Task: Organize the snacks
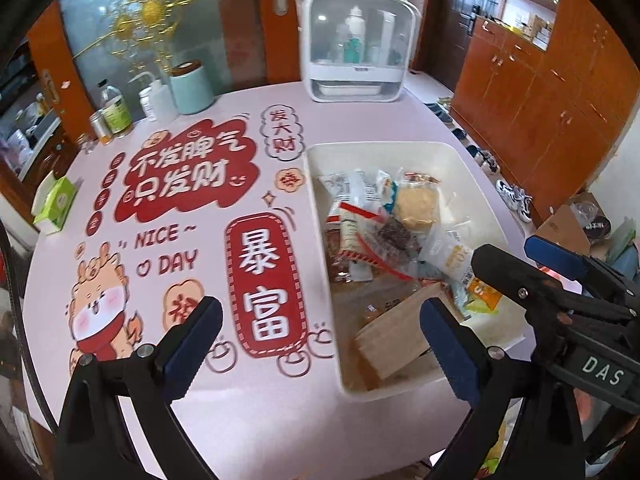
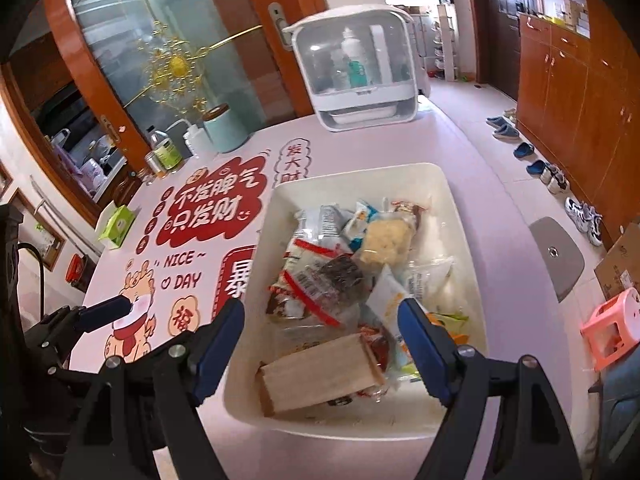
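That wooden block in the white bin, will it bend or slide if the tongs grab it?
The wooden block looks solid with flat sides, so it probably stays stiff and won't roll. It lies on crinkly snack packets in the white bin, so it may shift when nudged. It looks wide, so the open right tongs might need a careful squeeze.

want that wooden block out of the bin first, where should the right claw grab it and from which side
Probably across the wooden block at its middle, coming down from above. It lies flat on top at the near end of the white bin, its long sides bare, while snack packets crowd its far end. The open right claw looks wide enough.
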### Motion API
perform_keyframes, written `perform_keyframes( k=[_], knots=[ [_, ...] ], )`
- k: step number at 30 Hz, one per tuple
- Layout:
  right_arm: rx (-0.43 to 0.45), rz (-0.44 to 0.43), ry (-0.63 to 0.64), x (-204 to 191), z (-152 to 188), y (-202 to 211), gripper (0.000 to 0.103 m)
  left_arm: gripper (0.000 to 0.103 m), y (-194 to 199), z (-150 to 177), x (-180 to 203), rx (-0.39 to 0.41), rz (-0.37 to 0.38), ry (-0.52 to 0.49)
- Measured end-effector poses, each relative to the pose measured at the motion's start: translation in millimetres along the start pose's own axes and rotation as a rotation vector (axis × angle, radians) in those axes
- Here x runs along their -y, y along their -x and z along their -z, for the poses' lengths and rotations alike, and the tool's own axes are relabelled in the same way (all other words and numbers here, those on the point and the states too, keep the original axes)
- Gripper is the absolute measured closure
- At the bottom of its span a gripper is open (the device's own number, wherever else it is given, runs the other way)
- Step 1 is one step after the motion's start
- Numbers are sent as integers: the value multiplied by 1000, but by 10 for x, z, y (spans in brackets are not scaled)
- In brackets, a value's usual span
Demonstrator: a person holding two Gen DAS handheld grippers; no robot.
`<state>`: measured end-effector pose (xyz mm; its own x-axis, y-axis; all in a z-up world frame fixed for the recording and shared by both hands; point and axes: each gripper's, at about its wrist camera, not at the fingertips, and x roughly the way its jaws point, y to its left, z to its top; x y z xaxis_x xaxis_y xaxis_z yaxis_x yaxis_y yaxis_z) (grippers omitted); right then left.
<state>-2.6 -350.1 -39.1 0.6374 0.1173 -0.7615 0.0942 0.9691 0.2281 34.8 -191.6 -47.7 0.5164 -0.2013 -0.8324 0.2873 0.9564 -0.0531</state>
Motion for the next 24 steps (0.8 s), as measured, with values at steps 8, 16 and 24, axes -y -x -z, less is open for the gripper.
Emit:
perform_keyframes(
  k=[8,16,24],
  knots=[
    [25,-36,76,-529,54,216,23,4,366,189,-506,23,-78,112],
    [38,-17,106,-976,127,357,23,4,670,379,-985,38,-130,191],
    [26,-3,131,-1359,181,372,23,4,842,477,-1333,44,-160,214]
  ],
)
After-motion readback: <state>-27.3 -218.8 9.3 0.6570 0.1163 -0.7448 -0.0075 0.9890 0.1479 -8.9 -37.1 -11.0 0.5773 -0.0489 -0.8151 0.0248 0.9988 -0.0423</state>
